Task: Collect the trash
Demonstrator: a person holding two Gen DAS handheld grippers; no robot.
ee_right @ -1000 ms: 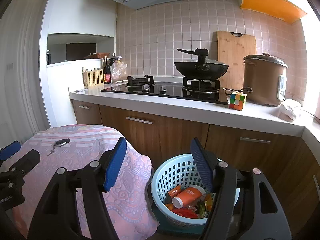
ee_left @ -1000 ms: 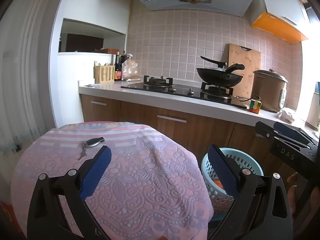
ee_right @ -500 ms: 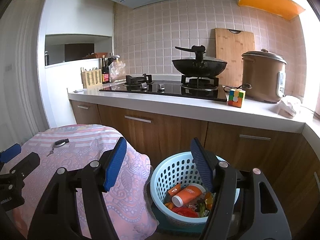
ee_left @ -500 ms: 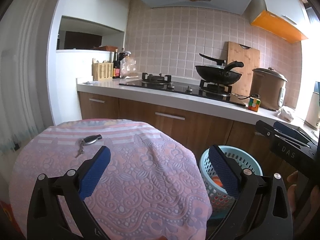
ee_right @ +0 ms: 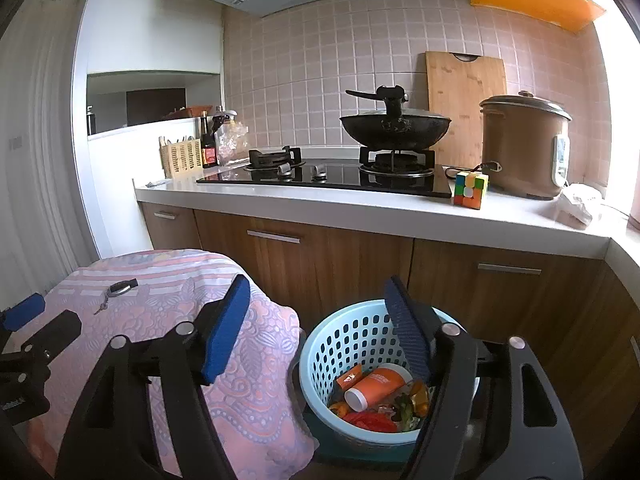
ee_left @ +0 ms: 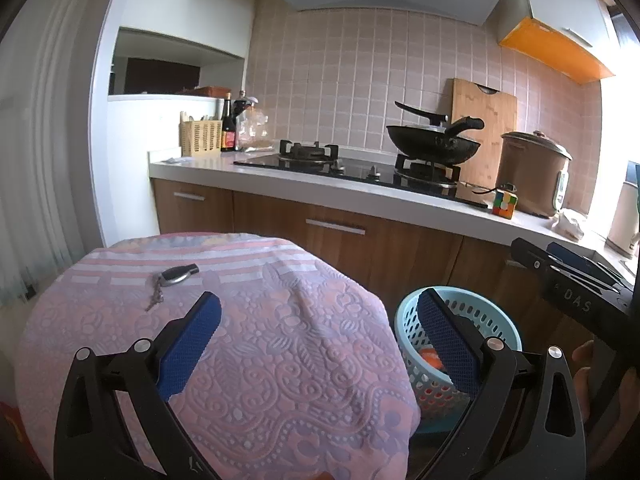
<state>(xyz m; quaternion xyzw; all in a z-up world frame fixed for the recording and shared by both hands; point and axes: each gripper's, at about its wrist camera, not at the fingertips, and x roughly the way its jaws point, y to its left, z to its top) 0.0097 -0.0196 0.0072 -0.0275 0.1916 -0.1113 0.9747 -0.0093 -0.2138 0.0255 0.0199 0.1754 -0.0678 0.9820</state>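
You're holding the left gripper (ee_left: 318, 316) over the pink patterned cloth (ee_left: 260, 352), jaws spread wide, nothing between the pads. A key fob (ee_left: 176, 275) is lying on the cloth just ahead of its left finger. The light blue basket (ee_right: 360, 340) is sitting below and right of that gripper, beside the cloth's edge, in front of the wooden cabinets (ee_right: 340, 264). You're hovering the right gripper (ee_right: 318, 322) right above it, jaws apart and having just been opening a bit further, nothing between them. Trash is sitting inside the basket under the right finger: an orange tube (ee_right: 374, 386), red and orange wrappers (ee_right: 370, 420). A colour cube (ee_right: 471, 190) is sitting far ahead on the counter (ee_right: 360, 210).
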